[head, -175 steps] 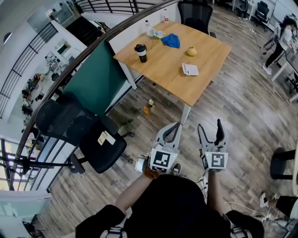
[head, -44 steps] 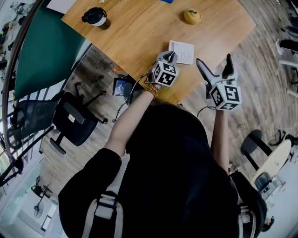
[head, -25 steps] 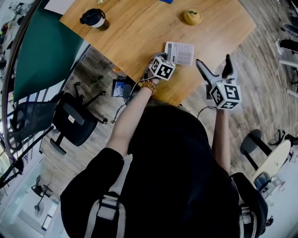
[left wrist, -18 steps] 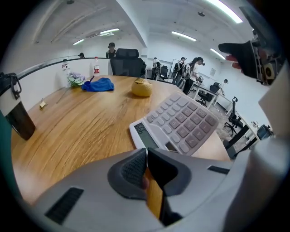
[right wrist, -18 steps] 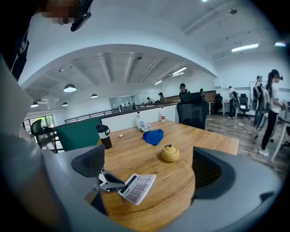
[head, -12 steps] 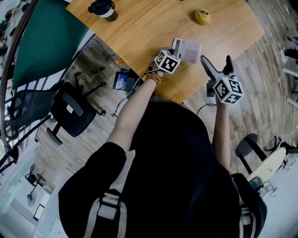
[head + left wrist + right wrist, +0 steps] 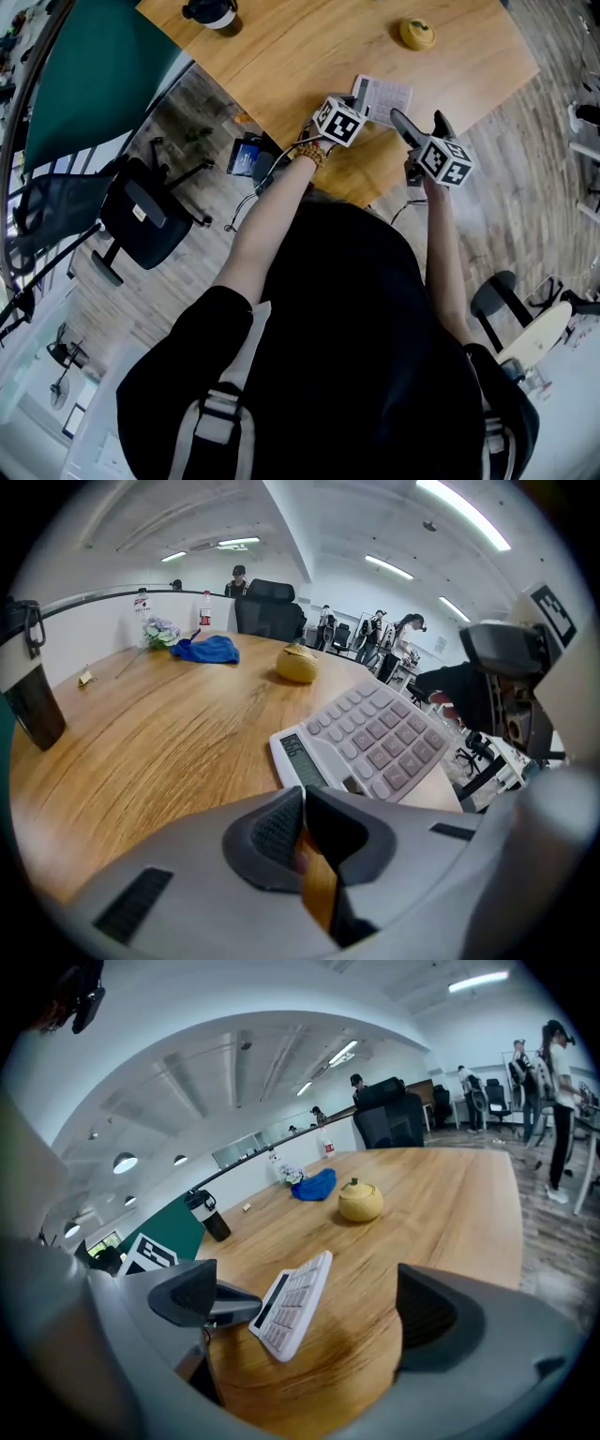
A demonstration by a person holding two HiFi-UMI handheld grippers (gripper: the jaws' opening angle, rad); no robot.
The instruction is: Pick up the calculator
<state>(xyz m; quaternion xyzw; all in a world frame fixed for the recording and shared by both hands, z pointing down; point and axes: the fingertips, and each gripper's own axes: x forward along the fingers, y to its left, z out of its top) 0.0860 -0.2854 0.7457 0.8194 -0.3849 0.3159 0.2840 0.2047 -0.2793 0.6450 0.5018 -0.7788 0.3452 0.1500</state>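
Left tongs (image 7: 353, 108) closed on near edge of calculator (image 7: 385, 97), as far as close view shows. Calculator tilted steeply, seemingly just clear of table (image 7: 300, 56), near its front edge. Right tongs (image 7: 421, 127) wide open, empty, just beside calculator. Grasp looks done; left to do: raise fully clear.
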